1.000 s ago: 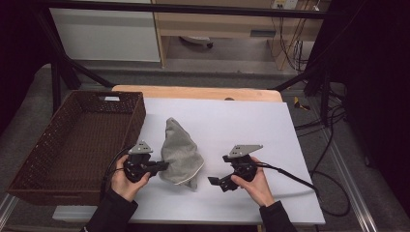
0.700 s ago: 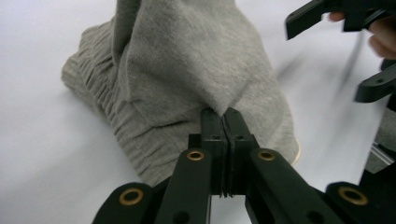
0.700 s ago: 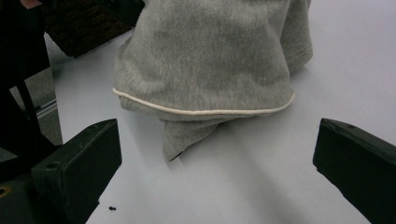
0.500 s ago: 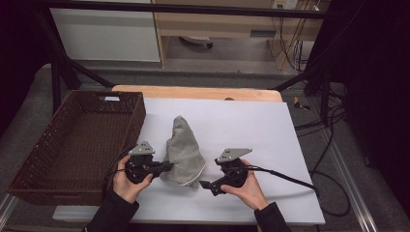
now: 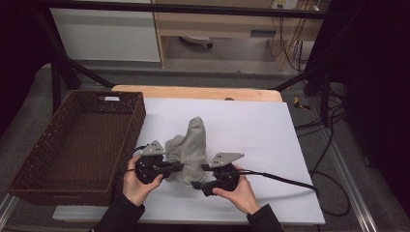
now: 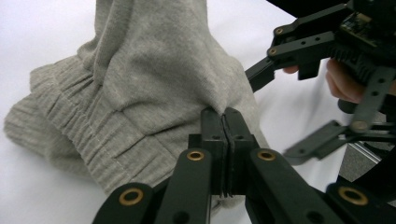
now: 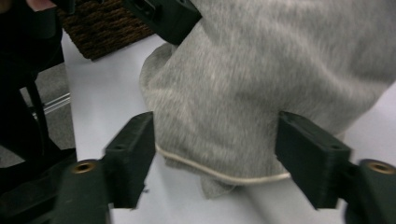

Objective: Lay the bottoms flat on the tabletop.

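White tabletop (image 5: 251, 130), wicker basket (image 5: 72, 145) at its left edge. Grey sweatpants (image 5: 191, 145) lie mid-tabletop, long axis near–far, near end bunched btwn both claws. Left claw (image 6: 224, 126) clenched on the waistband fabric. Right claw (image 7: 215, 140), just been closing, straddles the hem w/ fabric btwn its jaws, not yet pinching.

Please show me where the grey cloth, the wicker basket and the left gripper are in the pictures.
grey cloth (image 5: 192, 145): high view, on the middle of its raised fold.
wicker basket (image 5: 137, 113): high view, on its right wall.
left gripper (image 6: 223, 122): left gripper view, at the tips of the jaws shut on the cloth.
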The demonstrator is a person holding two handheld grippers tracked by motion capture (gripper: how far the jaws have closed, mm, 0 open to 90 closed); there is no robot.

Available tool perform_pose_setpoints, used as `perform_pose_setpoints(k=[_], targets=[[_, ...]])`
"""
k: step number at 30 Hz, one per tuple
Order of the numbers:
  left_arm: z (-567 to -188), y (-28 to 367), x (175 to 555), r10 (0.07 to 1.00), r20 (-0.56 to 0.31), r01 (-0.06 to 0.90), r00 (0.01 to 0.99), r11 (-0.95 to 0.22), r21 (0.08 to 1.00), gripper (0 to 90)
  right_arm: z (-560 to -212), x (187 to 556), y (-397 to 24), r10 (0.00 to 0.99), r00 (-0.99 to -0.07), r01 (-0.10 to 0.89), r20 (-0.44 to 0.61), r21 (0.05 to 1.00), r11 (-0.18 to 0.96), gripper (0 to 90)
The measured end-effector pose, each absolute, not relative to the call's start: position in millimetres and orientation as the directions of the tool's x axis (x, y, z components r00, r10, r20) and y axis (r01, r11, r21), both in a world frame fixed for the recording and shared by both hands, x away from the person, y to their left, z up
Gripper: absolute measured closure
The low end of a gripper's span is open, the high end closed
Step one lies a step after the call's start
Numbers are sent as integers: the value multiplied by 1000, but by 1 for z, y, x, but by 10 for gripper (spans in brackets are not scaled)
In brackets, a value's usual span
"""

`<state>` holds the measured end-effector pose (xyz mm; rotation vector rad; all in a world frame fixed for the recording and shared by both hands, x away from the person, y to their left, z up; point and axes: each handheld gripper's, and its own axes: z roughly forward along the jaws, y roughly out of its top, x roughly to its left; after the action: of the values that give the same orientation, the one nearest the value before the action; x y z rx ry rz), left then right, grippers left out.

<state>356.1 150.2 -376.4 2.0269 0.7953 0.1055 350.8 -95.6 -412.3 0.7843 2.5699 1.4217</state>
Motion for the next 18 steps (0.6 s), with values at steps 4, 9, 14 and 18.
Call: perform_pose_setpoints(k=[4, 9, 14, 18], targets=[[-379, 147, 357, 567, -220, 486, 794, -375, 789, 886, -416, 351, -94, 499, -854, 391, 149, 816, 426, 500], [-379, 148, 357, 568, -211, 477, 795, -373, 796, 864, -418, 351, -93, 518, -847, 374, 116, 823, 428, 752], [-376, 155, 358, 586, -200, 466, 785, -347, 814, 700, -415, 351, -96, 536, -836, 390, 119, 817, 426, 831], [-372, 166, 360, 608, -201, 468, 768, -320, 824, 529, -402, 352, -107, 564, -820, 389, 98, 819, 423, 835]])
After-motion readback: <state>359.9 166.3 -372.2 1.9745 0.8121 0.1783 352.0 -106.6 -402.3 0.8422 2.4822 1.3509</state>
